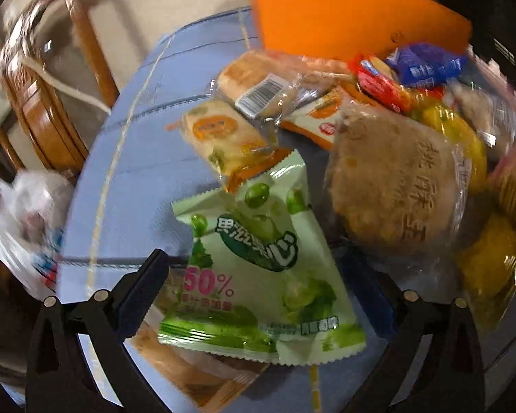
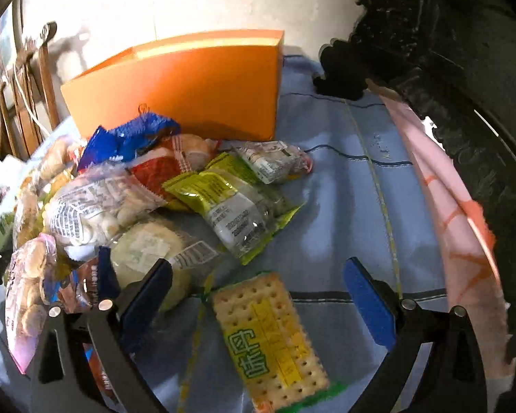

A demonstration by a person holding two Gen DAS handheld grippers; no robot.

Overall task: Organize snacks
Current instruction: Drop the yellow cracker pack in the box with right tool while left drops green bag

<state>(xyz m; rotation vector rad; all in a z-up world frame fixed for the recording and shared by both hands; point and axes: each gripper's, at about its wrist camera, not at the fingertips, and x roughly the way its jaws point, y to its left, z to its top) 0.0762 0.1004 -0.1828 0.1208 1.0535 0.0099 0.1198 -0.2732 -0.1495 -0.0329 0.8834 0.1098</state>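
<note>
A pile of wrapped snacks lies on a blue cloth [image 1: 137, 179] in front of an orange box [image 1: 344, 13]. In the left wrist view my left gripper [image 1: 258, 275] is open, its fingers either side of a light green candy packet [image 1: 258, 275] that lies on the cloth. A round brown pastry [image 1: 392, 186] lies just right of it. In the right wrist view my right gripper [image 2: 258, 292] is open around a cracker packet [image 2: 271, 337] with green print. The orange box [image 2: 189, 86] stands behind the pile.
A wooden chair [image 1: 44, 96] stands left of the table. A white plastic bag [image 1: 31, 213] sits at the table's left edge. A yellow-green packet [image 2: 234, 203] and a blue wrapper [image 2: 134, 134] lie in the pile. Pink fabric [image 2: 457, 223] and a dark mass border the right side.
</note>
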